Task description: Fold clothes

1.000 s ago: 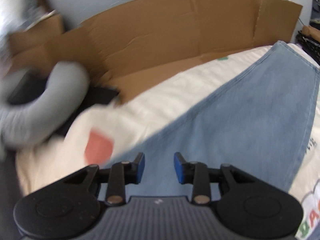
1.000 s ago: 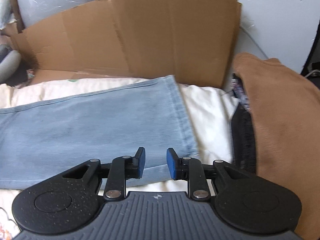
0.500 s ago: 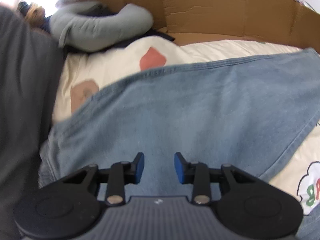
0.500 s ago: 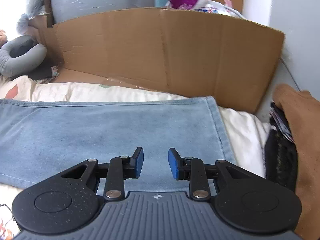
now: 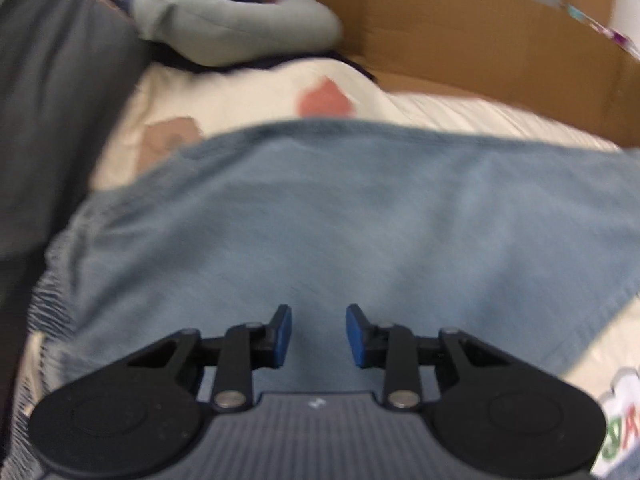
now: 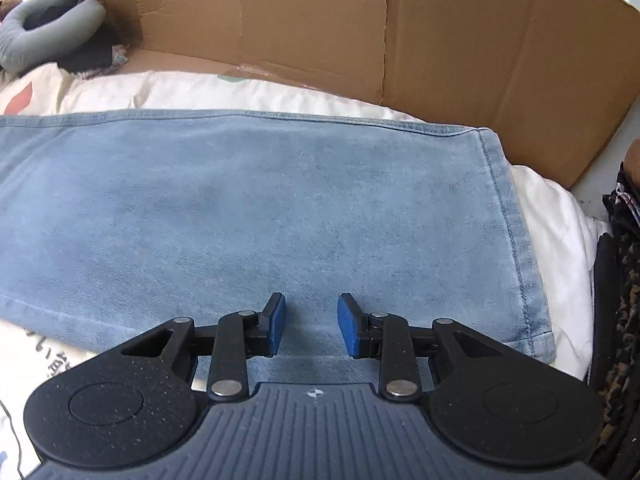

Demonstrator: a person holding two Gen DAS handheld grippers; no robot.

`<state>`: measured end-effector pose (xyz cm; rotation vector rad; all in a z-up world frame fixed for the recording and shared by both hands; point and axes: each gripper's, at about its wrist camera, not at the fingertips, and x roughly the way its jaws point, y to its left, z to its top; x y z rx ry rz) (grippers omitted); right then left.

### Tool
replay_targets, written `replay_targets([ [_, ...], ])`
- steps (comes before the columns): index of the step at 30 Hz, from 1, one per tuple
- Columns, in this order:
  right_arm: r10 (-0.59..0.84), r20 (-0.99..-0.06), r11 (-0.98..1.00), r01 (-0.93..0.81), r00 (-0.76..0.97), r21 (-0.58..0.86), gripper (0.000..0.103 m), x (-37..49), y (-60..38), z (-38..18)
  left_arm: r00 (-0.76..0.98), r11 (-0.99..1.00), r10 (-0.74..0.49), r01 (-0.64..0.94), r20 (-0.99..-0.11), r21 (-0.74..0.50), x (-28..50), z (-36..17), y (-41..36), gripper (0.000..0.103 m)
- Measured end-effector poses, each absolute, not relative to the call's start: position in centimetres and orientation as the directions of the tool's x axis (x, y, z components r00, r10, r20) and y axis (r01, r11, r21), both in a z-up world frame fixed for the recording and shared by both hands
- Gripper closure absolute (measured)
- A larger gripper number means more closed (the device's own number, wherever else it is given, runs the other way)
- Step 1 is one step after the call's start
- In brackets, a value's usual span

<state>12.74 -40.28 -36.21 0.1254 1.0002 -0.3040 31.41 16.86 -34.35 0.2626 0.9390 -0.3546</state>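
The left gripper (image 5: pixel 318 334) hangs over a pair of light blue jeans (image 5: pixel 340 232), its blue-padded jaws parted with only denim showing below the gap and nothing caught between them; the jaws are closing. The left wrist view is blurred, so whether the pads touch the cloth cannot be told. The right gripper (image 6: pixel 311 326) is angled down over the same jeans (image 6: pixel 248 208) near the leg's hemmed end, its jaws spread apart and empty, the pads clear of each other above the fabric's near edge.

The jeans lie flat and stretched across a cream bedspread (image 6: pixel 552 216), one long stitched edge running along the far side and the hem (image 6: pixel 508 216) at the right. In the left wrist view the wider, gathered end of the jeans sits at the lower left, beside a dark grey mass of fabric (image 5: pixel 52 92) that fills the left edge. The cream bedspread (image 5: pixel 248 92) carries a red patch and a tan patch beyond the denim.

A brown cardboard sheet (image 6: pixel 360 24) stands folded along the far side of the bed. A grey neck pillow (image 6: pixel 48 28) rests at the far left, on dark clothing. A stack of dark patterned garments (image 6: pixel 620 280) lies at the right edge, just beside the bedspread.
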Motion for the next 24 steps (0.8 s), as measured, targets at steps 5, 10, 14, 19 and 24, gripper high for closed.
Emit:
replay_targets([
  [5, -0.191, -0.851, 0.958, 0.283, 0.489, -0.053, 0.066, 12.6, -40.4, -36.3, 0.584, 0.941, -0.104, 0.321, -0.805, 0.111, 34.2, -33.8, 18.3, 0.073],
  [10, -0.185, -0.854, 0.96, 0.276, 0.486, -0.051, 0.066, 12.4, -41.0, -36.3, 0.637, 0.975, -0.01, 0.178, -0.77, 0.134, 36.6, -33.4, 20.8, 0.073],
  [14, -0.182, -0.855, 0.962, 0.267, 0.487, -0.053, 0.065, 12.5, -41.2, -36.4, 0.644, 0.991, 0.024, 0.086, -0.764, 0.104, 38.5, -33.5, 22.9, 0.073],
  [19, -0.185, -0.856, 0.962, 0.265, 0.483, -0.059, 0.065, 12.6, -41.2, -36.4, 0.59, 0.996, 0.035, 0.047, -0.807, 0.077, 40.8, -35.1, 24.3, 0.072],
  [24, -0.19, -0.855, 0.961, 0.271, 0.484, -0.06, 0.064, 12.5, -41.0, -36.4, 0.592, 0.993, 0.076, 0.024, -0.803, 0.112, 42.4, -36.5, 24.7, 0.07],
])
